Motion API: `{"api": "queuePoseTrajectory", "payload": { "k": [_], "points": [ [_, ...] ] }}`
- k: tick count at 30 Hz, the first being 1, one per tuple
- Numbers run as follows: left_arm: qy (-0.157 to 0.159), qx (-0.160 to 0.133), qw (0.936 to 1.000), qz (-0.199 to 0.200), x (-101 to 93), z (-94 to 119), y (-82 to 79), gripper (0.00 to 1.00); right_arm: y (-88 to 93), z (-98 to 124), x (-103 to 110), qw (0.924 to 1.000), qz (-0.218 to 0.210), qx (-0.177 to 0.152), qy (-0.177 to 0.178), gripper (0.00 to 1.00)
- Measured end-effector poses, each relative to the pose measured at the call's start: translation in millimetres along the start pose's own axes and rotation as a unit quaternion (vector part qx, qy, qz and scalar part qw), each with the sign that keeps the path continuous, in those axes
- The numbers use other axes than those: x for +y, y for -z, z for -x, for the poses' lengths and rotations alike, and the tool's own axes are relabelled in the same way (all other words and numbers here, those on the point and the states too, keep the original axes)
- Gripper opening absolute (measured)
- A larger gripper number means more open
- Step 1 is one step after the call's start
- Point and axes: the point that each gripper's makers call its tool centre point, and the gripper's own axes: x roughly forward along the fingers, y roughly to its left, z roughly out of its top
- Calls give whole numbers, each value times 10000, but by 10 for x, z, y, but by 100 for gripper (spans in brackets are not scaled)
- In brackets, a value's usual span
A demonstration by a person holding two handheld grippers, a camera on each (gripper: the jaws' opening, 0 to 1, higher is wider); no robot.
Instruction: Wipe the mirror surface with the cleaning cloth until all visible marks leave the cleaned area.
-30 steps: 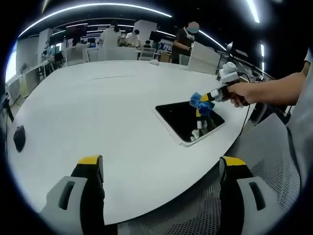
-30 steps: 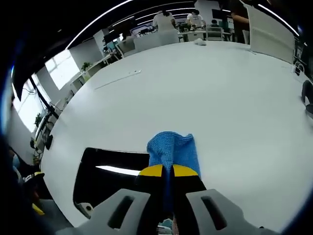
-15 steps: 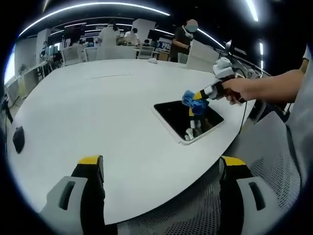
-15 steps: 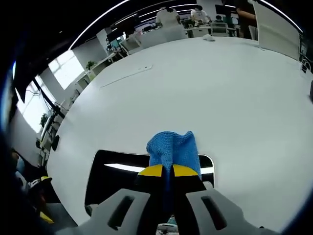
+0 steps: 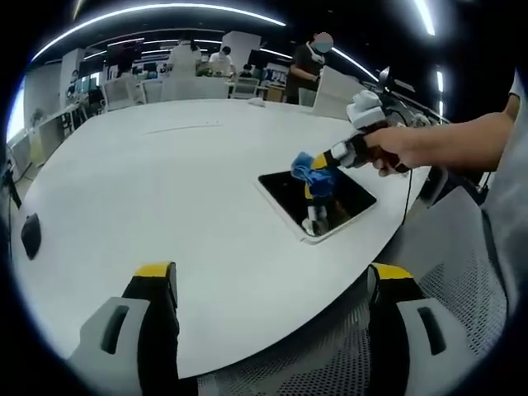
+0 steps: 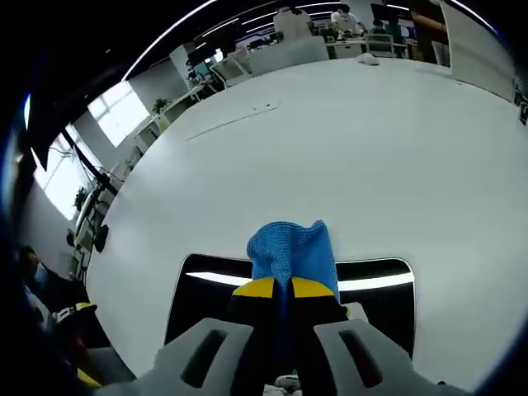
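The right gripper [image 6: 285,299] pinches a blue cleaning cloth [image 6: 291,253] between its yellow-tipped jaws, which are pressed together on the fabric; the cloth bunches up above the tips. Directly under and ahead of it lies the mirror [image 6: 375,293], a dark rectangular panel with a pale rounded frame, flat on the white table [image 6: 330,148] close to the table's near edge. In the right gripper view the mirror's long axis runs across the picture, extending to both sides of the jaws, so the wipe, as I judge it, should run sideways along that axis rather than forward.

The left gripper [image 5: 272,285] has its jaws spread wide and empty, held low over the table edge and well apart from the mirror. The right one is therefore the nearer and the working tool.

The left gripper view gives the side-on relation the other lacks — the right gripper [image 5: 327,162] in the person's hand [image 5: 388,151], the cloth [image 5: 310,170] over the far part of the mirror [image 5: 313,198], and their reflection in the glass. Whether the cloth touches the glass I cannot tell. No marks on the glass are distinguishable in either view.
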Motion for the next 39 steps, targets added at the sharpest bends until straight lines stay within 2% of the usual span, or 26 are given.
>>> {"api": "queuePoseTrajectory", "payload": {
  "k": [10,17,34,39],
  "points": [
    [-8,32,10000,-33,32,-13,33,95,2,-113,227,9999,13,45,-146,0],
    [11,54,10000,-37,-13,-8,17,94,5,-107,411,9997,34,80,-248,0],
    [8,37,10000,-47,-19,-10,4,91,-1,-322,887,9978,392,186,-497,0],
    [0,23,10000,-94,-30,-9,-13,90,-16,-380,937,9975,419,201,-533,0]
  ]
}}
